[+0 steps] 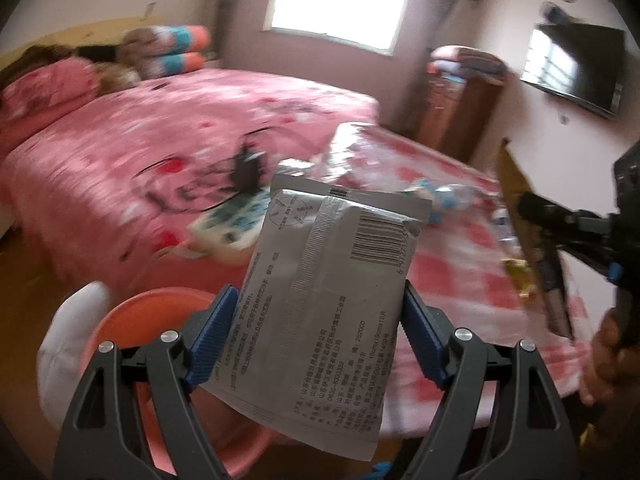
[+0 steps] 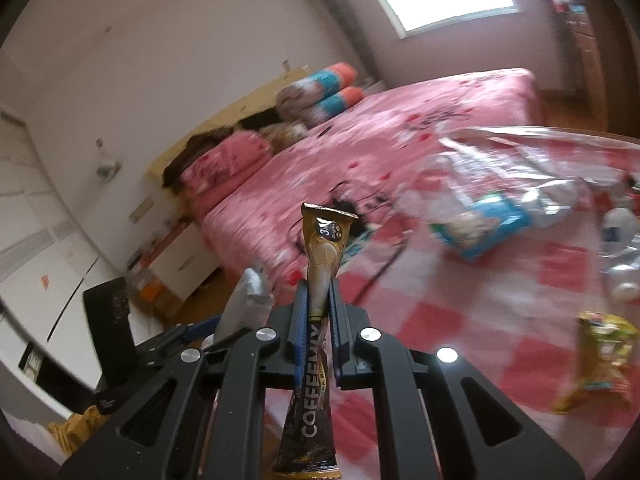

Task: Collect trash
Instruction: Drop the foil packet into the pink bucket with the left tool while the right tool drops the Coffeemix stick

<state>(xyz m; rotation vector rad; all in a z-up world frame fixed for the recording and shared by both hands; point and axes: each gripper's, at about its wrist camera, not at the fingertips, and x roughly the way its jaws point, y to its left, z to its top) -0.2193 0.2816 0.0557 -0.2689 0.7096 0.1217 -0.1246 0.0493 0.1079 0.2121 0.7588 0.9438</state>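
My left gripper [image 1: 318, 292] is shut on a grey foil packet [image 1: 332, 296] with a barcode, its blue pads [image 1: 218, 320] pressing both side edges. The packet hangs over an orange-pink basin [image 1: 132, 320] low on the left. My right gripper [image 2: 318, 285] is shut on a brown and gold coffee-mix stick [image 2: 324, 236], which stands upright between the jaws. In the left wrist view, the right gripper [image 1: 528, 208] and its stick [image 1: 516, 184] show at the right edge. The right wrist view catches the grey packet [image 2: 248, 304] to its left.
A round table with a red-and-white checked cloth [image 2: 480, 320] carries a blue-white packet [image 2: 476, 224], a clear bottle [image 2: 620, 232] and a yellow wrapper [image 2: 600, 360]. A pink bed [image 1: 160, 128] lies behind it. A wooden cabinet [image 1: 460, 108] and wall television [image 1: 576, 68] stand at the right.
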